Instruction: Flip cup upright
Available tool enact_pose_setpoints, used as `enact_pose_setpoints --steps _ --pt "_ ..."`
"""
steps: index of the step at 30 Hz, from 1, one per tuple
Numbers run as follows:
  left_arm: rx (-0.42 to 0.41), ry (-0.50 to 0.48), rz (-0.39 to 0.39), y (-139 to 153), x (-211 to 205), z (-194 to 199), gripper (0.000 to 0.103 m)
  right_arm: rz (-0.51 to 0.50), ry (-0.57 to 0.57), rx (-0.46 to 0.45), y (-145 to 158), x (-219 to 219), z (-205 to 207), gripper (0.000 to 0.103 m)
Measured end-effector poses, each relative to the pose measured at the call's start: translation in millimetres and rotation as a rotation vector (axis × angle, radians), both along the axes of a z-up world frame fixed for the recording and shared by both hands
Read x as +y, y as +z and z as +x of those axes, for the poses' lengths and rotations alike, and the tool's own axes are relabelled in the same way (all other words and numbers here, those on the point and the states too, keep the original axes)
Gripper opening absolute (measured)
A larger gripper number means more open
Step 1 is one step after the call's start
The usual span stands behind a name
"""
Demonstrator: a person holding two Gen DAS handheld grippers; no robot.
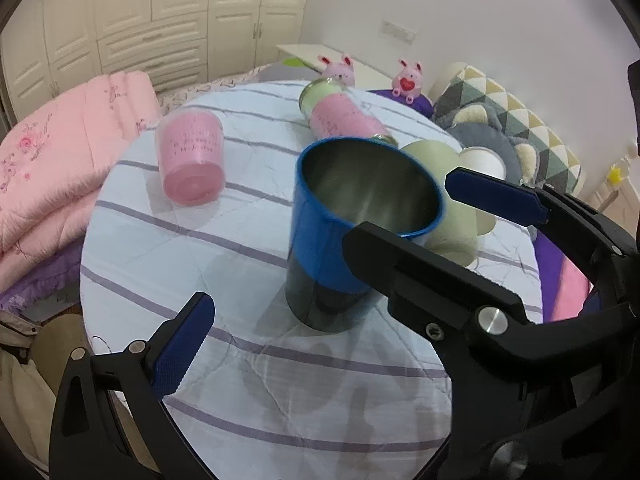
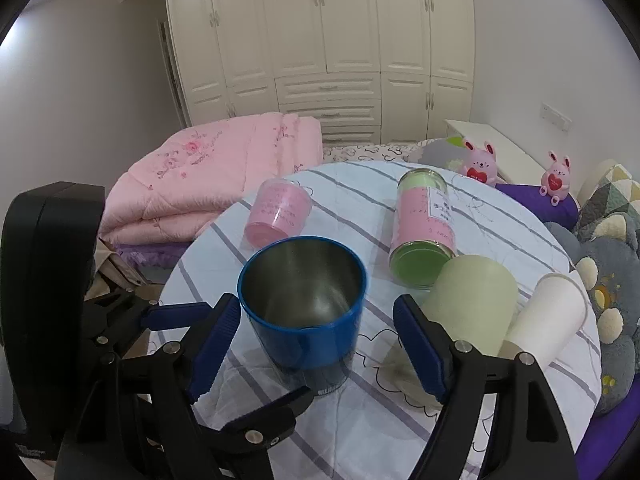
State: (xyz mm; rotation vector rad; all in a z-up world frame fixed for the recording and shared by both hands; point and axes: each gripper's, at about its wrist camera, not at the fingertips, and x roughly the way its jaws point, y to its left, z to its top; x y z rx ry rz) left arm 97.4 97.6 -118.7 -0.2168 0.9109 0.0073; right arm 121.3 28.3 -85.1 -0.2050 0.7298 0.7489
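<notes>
the round table (image 2: 400,432) under a striped cloth (image 1: 168,248) holds everything, with a folded pink quilt (image 2: 208,172) off its far left and a wardrobe (image 2: 320,40) behind. the blue cup (image 2: 304,304) stands upright near the middle of the table, open mouth up, steel inside showing. the right gripper (image 2: 316,344) is spread wide, one pad either side of the cup and neither touching it. the left gripper (image 1: 324,248) is also spread wide; in the right wrist view its blue-padded finger (image 2: 176,316) reaches in from the left, just beside the right gripper's left finger, and whether it touches the cup i cannot tell. to the right lie a pale green cup (image 2: 468,304) and a white cup (image 2: 548,316) on their sides, touching. farther off a pink-and-green jar (image 2: 424,228) lies on its side, and a pink cup (image 2: 278,212) sits tilted at far left. two pink bunnies (image 2: 480,164) sit past the table's far right.
</notes>
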Motion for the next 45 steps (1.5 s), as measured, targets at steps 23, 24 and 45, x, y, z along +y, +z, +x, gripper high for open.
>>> enact_pose_setpoints --steps 23,24,45 --pt "-0.224 0.002 0.099 75 -41 -50 0.103 0.088 -0.136 -0.111 67 -80 -55 0.081" --pt "-0.238 0.003 0.103 78 -43 -52 0.103 0.089 -0.153 -0.120 69 -85 -57 0.081" --pt "-0.457 -0.017 0.144 118 -72 -99 0.103 0.176 -0.454 -0.341 97 -150 -100 0.085"
